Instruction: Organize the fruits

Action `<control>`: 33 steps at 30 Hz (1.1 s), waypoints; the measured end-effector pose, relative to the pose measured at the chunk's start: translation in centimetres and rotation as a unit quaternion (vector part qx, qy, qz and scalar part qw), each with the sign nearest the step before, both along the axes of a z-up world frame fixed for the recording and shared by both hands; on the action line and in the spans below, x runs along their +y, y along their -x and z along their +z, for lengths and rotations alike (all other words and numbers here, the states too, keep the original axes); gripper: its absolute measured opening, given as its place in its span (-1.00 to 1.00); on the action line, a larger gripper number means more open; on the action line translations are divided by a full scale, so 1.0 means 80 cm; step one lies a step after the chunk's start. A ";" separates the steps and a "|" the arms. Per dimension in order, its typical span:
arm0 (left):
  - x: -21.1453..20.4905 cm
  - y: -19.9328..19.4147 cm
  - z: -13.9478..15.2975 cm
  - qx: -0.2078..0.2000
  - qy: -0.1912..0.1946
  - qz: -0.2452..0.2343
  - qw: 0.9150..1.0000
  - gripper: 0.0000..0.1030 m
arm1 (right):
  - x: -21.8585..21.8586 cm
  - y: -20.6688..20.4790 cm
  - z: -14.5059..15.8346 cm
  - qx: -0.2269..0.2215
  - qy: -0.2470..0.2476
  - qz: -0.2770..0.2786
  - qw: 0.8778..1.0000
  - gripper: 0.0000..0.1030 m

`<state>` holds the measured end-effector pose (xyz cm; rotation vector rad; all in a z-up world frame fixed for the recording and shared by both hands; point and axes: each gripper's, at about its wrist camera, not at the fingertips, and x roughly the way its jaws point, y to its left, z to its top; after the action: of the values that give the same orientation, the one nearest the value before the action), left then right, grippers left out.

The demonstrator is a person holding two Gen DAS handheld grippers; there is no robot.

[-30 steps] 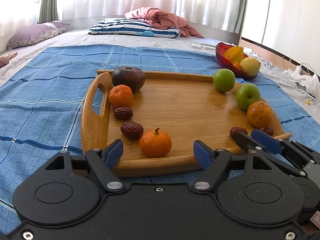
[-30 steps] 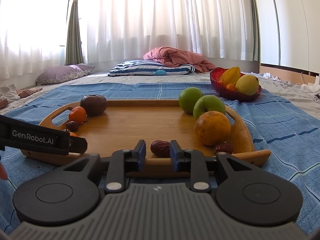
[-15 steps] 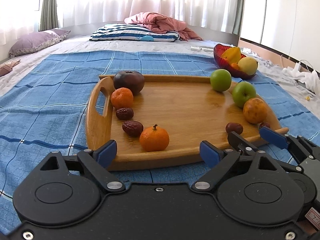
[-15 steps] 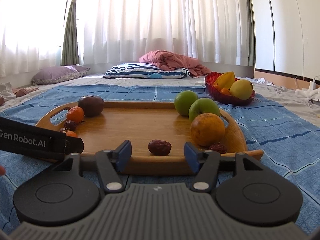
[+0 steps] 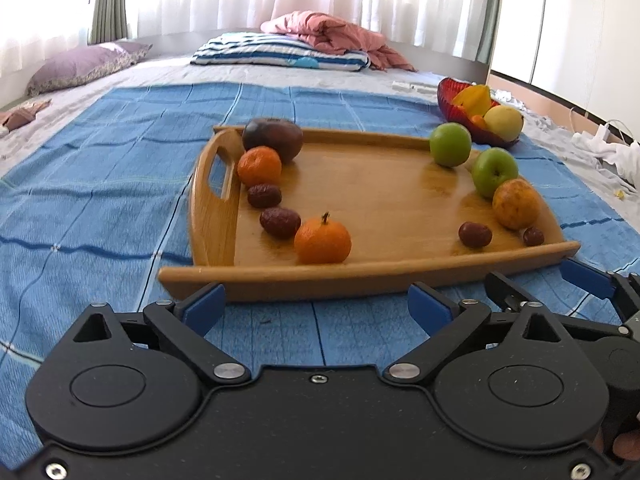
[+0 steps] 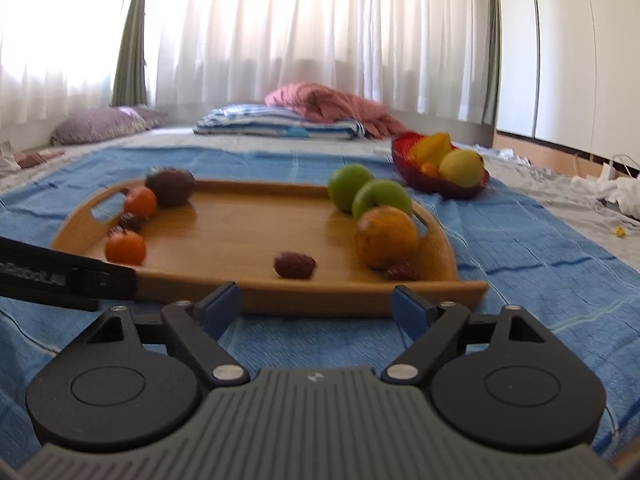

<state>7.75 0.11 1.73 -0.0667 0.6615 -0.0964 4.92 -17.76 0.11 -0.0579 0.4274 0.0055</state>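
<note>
Blue checked blanket (image 5: 120, 184) spread over the bed, carrying all else. Wooden tray (image 5: 384, 276) at centre on the blanket, handle cut-outs at both ends. Left hand-held gripper (image 5: 316, 304) just short of the tray's near rim, blue-padded fingers wide apart, nothing between them. Right hand-held gripper (image 6: 316, 304) likewise before the near rim, fingers spread, empty. Red bowl (image 5: 448, 96) beyond the tray's far right corner, holding yellow and orange fruit. Along the tray's left side, far to near: dark round fruit (image 5: 272, 138), touching a mandarin (image 5: 259, 166); two dried dates (image 5: 264, 195) (image 5: 280, 222); second mandarin (image 5: 322, 241), stem up, near the front rim. Along the right side: two green apples (image 5: 450, 144) (image 5: 494, 167), an orange (image 5: 516, 204) close beside the nearer apple, then one date (image 5: 475, 234) lying apart toward the centre and another (image 5: 533, 236) just in front of the orange.
</note>
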 end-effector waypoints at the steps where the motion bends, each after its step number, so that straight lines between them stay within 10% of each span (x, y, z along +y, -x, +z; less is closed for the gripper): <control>1: 0.000 -0.001 -0.003 0.004 0.001 0.001 1.000 0.90 | -0.003 -0.001 -0.002 0.008 0.000 -0.003 1.000 0.79; 33: -0.017 -0.008 -0.029 0.014 -0.031 0.020 0.999 1.00 | -0.008 -0.016 -0.024 0.060 0.015 0.002 0.998 1.00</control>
<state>8.40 -1.27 -0.63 -0.0211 0.6897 -0.0355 6.23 -18.36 -1.79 -0.0888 0.5481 0.0065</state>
